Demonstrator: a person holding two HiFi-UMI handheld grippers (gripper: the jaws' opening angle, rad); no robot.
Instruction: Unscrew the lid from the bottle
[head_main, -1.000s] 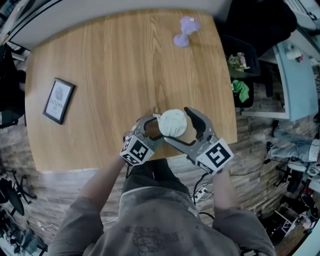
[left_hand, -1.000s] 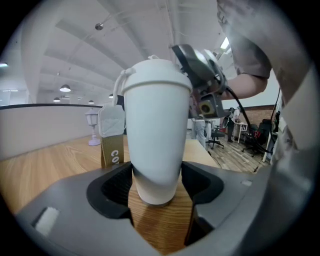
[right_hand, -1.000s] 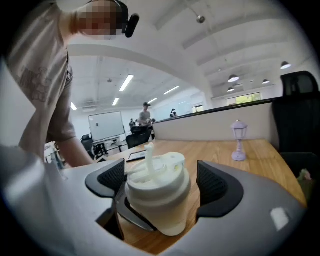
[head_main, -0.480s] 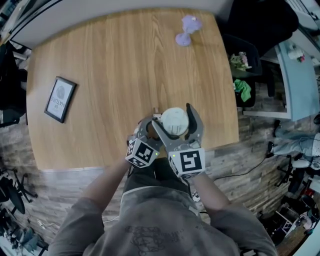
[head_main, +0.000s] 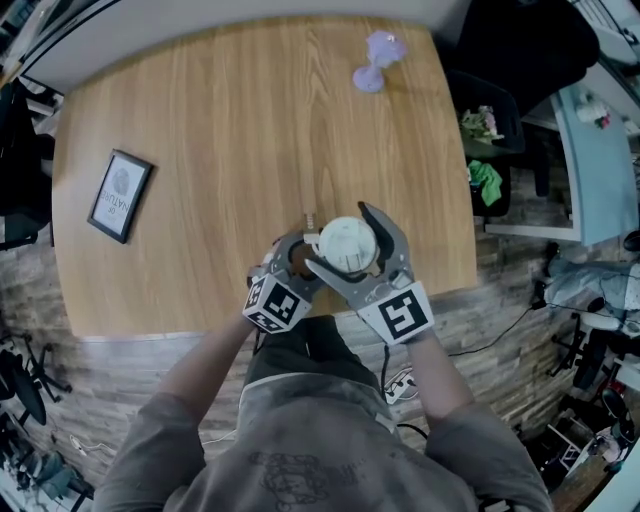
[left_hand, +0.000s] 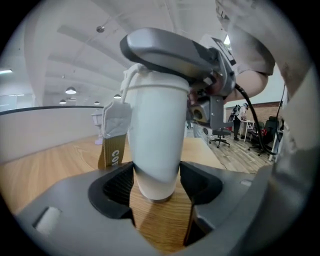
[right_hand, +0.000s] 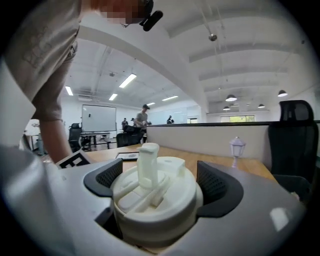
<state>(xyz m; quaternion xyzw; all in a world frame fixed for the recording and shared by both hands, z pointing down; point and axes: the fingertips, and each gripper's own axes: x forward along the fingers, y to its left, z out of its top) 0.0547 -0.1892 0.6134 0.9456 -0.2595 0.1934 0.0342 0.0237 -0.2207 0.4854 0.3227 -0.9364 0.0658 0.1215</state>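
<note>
A white bottle (left_hand: 155, 140) stands upright near the front edge of the wooden table (head_main: 220, 120). A brown and grey tag (left_hand: 115, 135) hangs from its neck. My left gripper (head_main: 300, 258) is shut on the bottle's lower body, with both pads pressing its sides in the left gripper view. The white lid (head_main: 347, 243) with its raised spout (right_hand: 147, 165) is on top of the bottle. My right gripper (head_main: 340, 238) has its jaws on either side of the lid (right_hand: 155, 195). They have just been opening and stand wide, with the lid between the pads (right_hand: 216, 186).
A framed picture (head_main: 118, 197) lies flat at the table's left. A small lavender lamp figure (head_main: 375, 60) stands at the far right corner. A black chair (head_main: 490, 70) is beyond the table's right edge. The person's body is close to the front edge.
The right gripper swung round the lid, from the right side to straight behind it, then back a little to the right. The left gripper and the bottle stayed put.
</note>
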